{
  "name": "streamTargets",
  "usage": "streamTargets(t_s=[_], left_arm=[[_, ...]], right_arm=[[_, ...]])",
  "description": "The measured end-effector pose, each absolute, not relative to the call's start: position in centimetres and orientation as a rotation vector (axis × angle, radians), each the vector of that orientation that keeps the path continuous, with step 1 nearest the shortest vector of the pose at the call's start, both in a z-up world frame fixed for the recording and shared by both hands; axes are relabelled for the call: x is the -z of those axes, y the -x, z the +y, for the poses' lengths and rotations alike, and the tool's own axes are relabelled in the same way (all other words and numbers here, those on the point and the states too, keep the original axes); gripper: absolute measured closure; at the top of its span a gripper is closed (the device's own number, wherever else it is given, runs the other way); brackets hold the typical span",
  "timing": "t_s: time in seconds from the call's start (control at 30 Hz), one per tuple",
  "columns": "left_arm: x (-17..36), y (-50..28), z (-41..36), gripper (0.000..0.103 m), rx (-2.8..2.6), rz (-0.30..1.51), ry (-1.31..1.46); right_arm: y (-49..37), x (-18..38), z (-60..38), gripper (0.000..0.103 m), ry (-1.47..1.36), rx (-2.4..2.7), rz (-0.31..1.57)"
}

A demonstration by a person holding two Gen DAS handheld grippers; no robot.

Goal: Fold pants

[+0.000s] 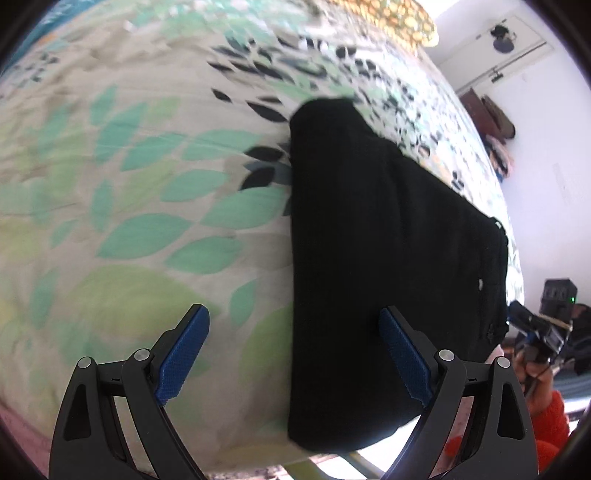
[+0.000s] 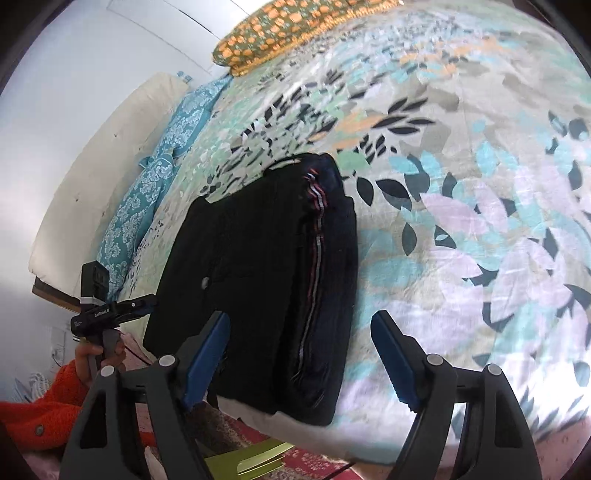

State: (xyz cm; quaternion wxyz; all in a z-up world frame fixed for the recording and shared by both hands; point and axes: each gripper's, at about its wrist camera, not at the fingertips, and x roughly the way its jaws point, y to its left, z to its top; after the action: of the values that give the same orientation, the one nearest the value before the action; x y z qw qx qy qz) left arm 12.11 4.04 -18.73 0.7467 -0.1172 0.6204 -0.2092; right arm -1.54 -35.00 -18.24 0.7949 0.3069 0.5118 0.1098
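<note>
Black pants (image 1: 388, 240) lie folded into a long narrow stack on a bed with a leaf-print sheet (image 1: 129, 221), reaching the bed's near edge. My left gripper (image 1: 294, 314) hovers open above the stack's left edge; its right finger is over the cloth and its left finger over the sheet. In the right wrist view the pants (image 2: 266, 258) show a red and white side stripe (image 2: 317, 251). There my right gripper (image 2: 301, 317) stands open over the near end of the stack, and its pads do not press the cloth. A hand (image 1: 532, 369) in an orange sleeve holds the other tool.
An orange-flowered pillow (image 2: 288, 33) lies at the head of the bed. A blue patterned cloth (image 2: 159, 184) and a white mattress (image 2: 103, 166) run along the far side by the wall. A red patterned rug (image 2: 295, 454) shows below the bed's near edge.
</note>
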Motion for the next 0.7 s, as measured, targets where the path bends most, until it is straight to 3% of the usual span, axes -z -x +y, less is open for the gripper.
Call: streamTargets(t_s=[0.17, 0.3, 0.37, 0.43, 0.5, 0.57, 0.7], left_arm=[[19.5, -14.1, 2.3, 0.009, 0.518, 1.384, 0.310], [20.4, -15.2, 0.4, 0.009, 0.544, 1.397, 0.309], [20.1, -15.2, -0.3, 0.037, 0.559, 1.370, 0.301], [19.4, -15.0, -0.7, 0.059, 0.548, 1.354, 0.278], [18.6, -15.0, -0.8, 0.073, 0.544, 1.343, 0.259], [17.4, -15.5, -0.5, 0.079, 0.554, 1.333, 0.283], [15.0, -17.9, -1.2, 0.080, 0.549, 1.257, 0.229]], right_arm=[[-0.1, 21.0, -35.4, 0.024, -0.783, -0.345, 1.145], [-1.2, 22.3, -34.6, 0.018, -0.861, -0.386, 1.110], [-1.9, 22.1, -33.3, 0.018, -0.849, -0.402, 1.122], [-2.4, 21.8, -32.0, 0.047, -0.808, -0.424, 1.145], [-2.6, 20.9, -31.8, 0.052, -0.794, -0.425, 1.136], [-3.4, 19.4, -31.5, 0.058, -0.765, -0.438, 1.117], [-7.2, 16.3, -31.2, 0.060, -0.682, -0.451, 1.068]])
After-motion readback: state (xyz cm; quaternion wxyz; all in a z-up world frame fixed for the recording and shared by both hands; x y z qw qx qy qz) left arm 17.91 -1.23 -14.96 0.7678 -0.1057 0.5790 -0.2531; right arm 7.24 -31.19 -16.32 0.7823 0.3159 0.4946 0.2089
